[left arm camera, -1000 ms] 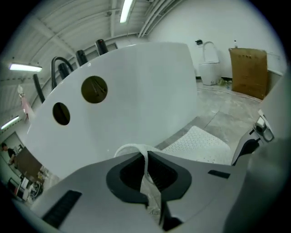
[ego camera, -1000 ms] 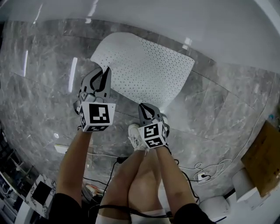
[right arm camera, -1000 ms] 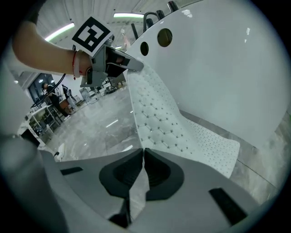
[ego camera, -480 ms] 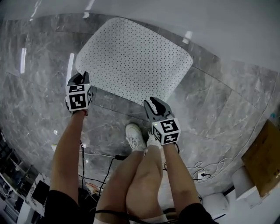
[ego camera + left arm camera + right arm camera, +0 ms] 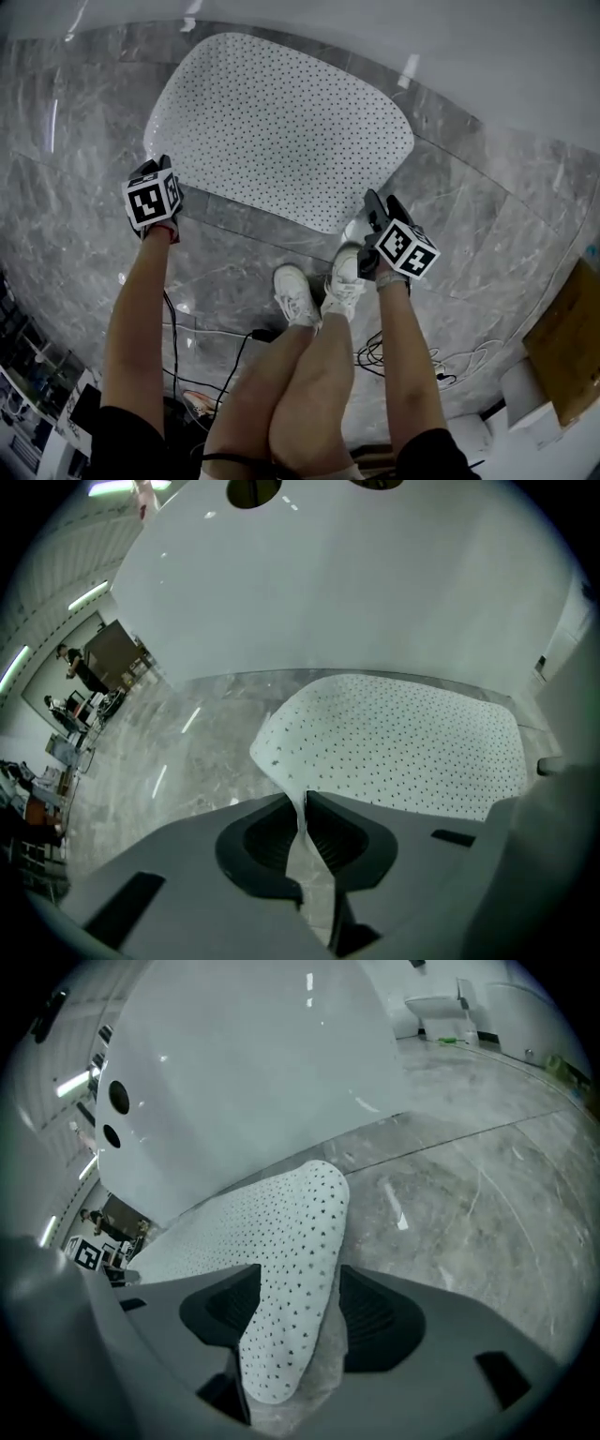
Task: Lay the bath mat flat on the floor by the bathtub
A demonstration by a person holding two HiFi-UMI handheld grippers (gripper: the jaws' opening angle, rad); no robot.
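Note:
A white perforated bath mat (image 5: 281, 122) lies spread on the grey marble floor beside the white bathtub (image 5: 394, 33). My left gripper (image 5: 157, 171) is low at the mat's near left corner. In the left gripper view the jaws (image 5: 302, 803) have just been opening a little, with the mat's (image 5: 403, 752) thin edge still pinched in the narrow gap. My right gripper (image 5: 375, 208) is at the near right corner. In the right gripper view its jaws (image 5: 298, 1288) have just been opening and now stand wide, and the mat's (image 5: 305, 1222) corner lies loose between them.
The person's legs and white shoes (image 5: 292, 292) stand just behind the mat, between the two grippers. Cables (image 5: 375, 352) trail on the floor near the feet. A cardboard box (image 5: 567, 337) sits at the right. A toilet (image 5: 445, 1012) stands further off.
Both grippers have moved apart and down toward the floor. The mat has gone from hanging, partly folded, to spread out flat. The right jaws have opened.

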